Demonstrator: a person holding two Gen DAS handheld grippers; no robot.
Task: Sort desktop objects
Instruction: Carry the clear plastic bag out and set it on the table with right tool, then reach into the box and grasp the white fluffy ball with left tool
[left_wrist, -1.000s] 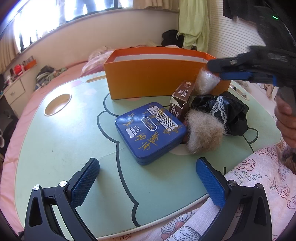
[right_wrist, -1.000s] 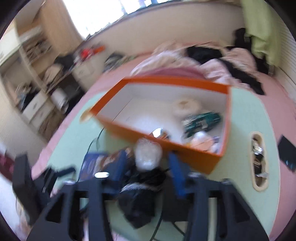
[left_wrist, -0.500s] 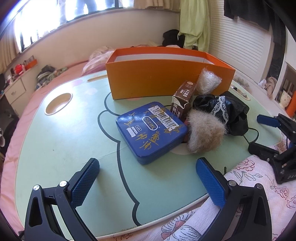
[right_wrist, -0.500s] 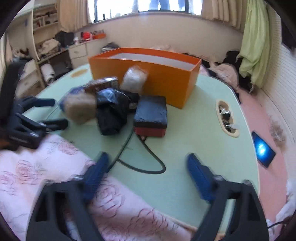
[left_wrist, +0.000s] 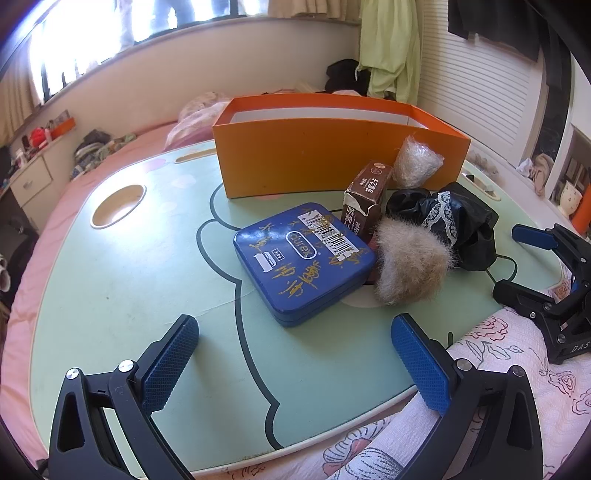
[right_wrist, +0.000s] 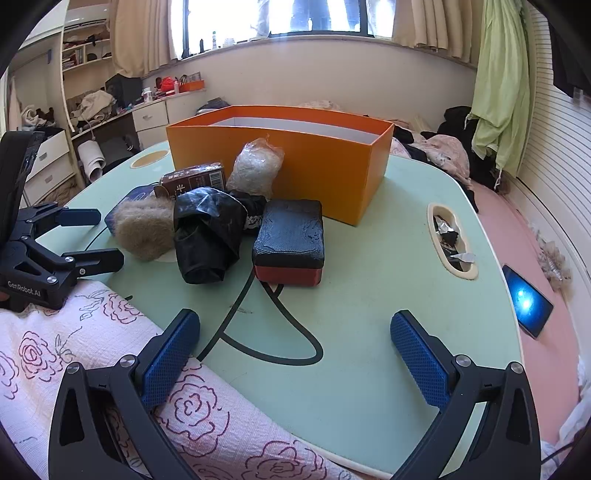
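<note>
A pale green lap table (right_wrist: 369, 258) sits over a rose-print quilt (right_wrist: 74, 332) in a cluttered bedroom. The right gripper (right_wrist: 295, 354) hangs over its near edge, jaws spread wide with nothing between them. The left gripper (left_wrist: 295, 358) is equally wide and empty. Ahead of the right fingers lies a black-and-red case (right_wrist: 290, 240), touching a crumpled black bag (right_wrist: 207, 236). Beside the bag rest a tan fur puff (left_wrist: 410, 266), a blue tin (left_wrist: 303, 258), a brown carton (left_wrist: 365, 199) and a bagged clear bundle (right_wrist: 255, 170) leaning against the open orange box (left_wrist: 332, 155).
</note>
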